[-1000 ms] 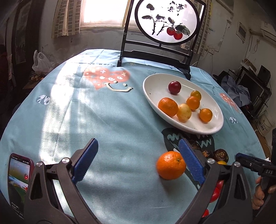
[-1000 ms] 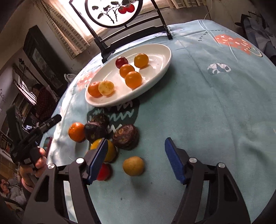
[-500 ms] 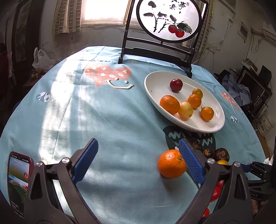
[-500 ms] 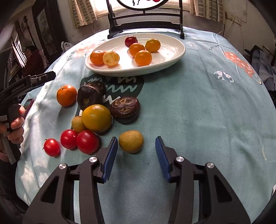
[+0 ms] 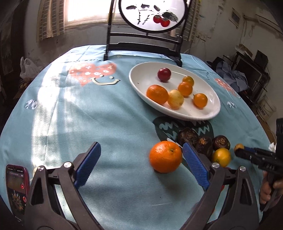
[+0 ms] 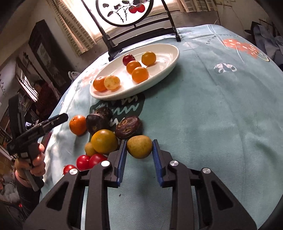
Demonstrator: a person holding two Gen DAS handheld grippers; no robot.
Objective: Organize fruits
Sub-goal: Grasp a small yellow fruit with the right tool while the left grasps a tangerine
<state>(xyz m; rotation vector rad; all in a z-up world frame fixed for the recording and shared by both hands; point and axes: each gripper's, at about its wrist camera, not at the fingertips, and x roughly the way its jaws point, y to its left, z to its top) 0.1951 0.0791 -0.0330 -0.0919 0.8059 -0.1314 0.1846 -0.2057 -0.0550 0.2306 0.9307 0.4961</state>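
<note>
A white oval plate [image 5: 210, 113] [image 6: 169, 67] holds several fruits: oranges, a yellow fruit and a red one. My right gripper [image 6: 139, 148] is shut on a yellow-brown fruit [image 6: 139, 149], its blue pads touching both sides, low over the cloth. Beside it lie a yellow-orange fruit [image 6: 104, 141], dark purple fruits [image 6: 128, 127], red tomatoes [image 6: 88, 160] and an orange [image 6: 77, 124]. My left gripper [image 5: 141, 164] is open wide; the orange [image 5: 165, 156] sits just inside its right finger [image 5: 193, 162]. The right gripper also shows in the left wrist view [image 5: 238, 149].
A black stand with a round painted screen [image 5: 150, 16] stands at the table's far edge behind the plate. A phone [image 5: 16, 187] lies at the near left. The table has a blue patterned cloth [image 5: 88, 115].
My right gripper moved forward around the yellow-brown fruit and closed its jaws on it. My left gripper stayed open and drifted slightly closer to the orange.
</note>
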